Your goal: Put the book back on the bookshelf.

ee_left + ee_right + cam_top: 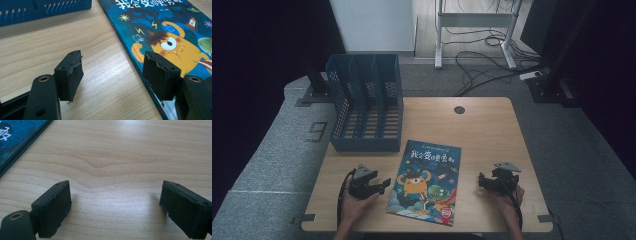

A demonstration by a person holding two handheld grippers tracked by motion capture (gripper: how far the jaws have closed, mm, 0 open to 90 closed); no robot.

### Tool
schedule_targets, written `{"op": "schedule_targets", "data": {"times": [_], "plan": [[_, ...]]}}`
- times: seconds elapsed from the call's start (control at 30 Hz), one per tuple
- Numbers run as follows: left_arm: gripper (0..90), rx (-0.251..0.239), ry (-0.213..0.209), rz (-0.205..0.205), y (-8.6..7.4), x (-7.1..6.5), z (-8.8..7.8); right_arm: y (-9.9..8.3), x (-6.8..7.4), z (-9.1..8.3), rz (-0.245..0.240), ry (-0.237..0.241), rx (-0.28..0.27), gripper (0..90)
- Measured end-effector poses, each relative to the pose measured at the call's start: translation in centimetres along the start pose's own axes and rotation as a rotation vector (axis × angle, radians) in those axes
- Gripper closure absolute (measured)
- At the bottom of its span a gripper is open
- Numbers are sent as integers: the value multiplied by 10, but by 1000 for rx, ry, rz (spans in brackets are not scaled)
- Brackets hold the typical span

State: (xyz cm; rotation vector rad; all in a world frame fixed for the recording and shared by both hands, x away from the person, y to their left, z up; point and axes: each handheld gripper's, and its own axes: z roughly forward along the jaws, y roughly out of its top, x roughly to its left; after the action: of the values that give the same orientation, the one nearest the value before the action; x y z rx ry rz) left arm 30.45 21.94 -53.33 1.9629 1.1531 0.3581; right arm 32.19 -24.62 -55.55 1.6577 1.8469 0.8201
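Picture book [426,179] lies flat and closed on the wooden table [482,125], cover up, in the near middle of it, between the two hands. Its cover is dark blue with an orange one-eyed cartoon creature and a row of large characters along the top edge. The left tool [383,183] sits just to the left of the book, held in the person's left hand [354,202], with its jaws pointing toward the book's left edge; they stand wide apart and nothing is between them. In the left gripper view, the left tool [112,75] hovers low over bare wood, one jaw over the table and the other over the book's [172,37] near edge, though whether that jaw touches the cover cannot be told. The right tool [482,181] is well to the right of the book, held in the right hand [511,196], jaws facing left toward it. In the right gripper view, the right tool [115,205] has its jaws spread wide with only table grain between them, and a corner of the book [17,137] shows at the upper left, apart from the jaws. Behind the book, at the far left of the table, stands a blue file rack [364,102] with upright dividers, near the book's top edge but not touching it.
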Motion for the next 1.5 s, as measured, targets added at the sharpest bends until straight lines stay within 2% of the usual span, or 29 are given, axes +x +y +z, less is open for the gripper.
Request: {"op": "schedule_targets", "data": {"times": [0.23, 0.63, 0.77, 0.87, 0.97, 1.1, 1.23, 1.27, 1.3, 1.37, 1.43, 1.47, 1.5], "plan": [[315, -25, -18, 3, 4, -6, 0, -1, -1, -2, -6, 8, -5, 111], [301, -24, -19, 14, 6, -8, -1, -2, -1, -4, 0, 1, 1, 130], [294, -44, -27, 10, 10, -10, -1, 0, 0, -6, 37, 37, 4, 141], [315, -43, 11, 43, 11, -15, 3, 2, 3, -9, 44, 45, -14, 141], [306, -28, -3, 47, 11, -17, 5, 5, 6, -11, 45, 57, -37, 147], [301, -12, -13, 48, 21, -20, 7, 15, 14, -12, 19, 87, -56, 154], [297, -30, -21, 60, 46, -27, 14, 27, 27, -16, 2, 114, -66, 160], [294, -36, -29, 63, 50, -30, 15, 31, 35, -19, 1, 135, -74, 162], [294, -36, -37, 68, 52, -32, 16, 31, 35, -19, 1, 135, -74, 162], [293, -48, -50, 90, 52, -39, 19, 33, 43, -21, 12, 171, -88, 163], [293, -52, -61, 90, 47, -42, 21, 31, 49, -23, 41, 223, -110, 171], [293, -30, -64, 89, 45, -43, 24, 29, 53, -21, 48, 237, -121, 176], [288, -16, -61, 94, 45, -43, 26, 28, 59, -18, 25, 243, -95, 165]]}}
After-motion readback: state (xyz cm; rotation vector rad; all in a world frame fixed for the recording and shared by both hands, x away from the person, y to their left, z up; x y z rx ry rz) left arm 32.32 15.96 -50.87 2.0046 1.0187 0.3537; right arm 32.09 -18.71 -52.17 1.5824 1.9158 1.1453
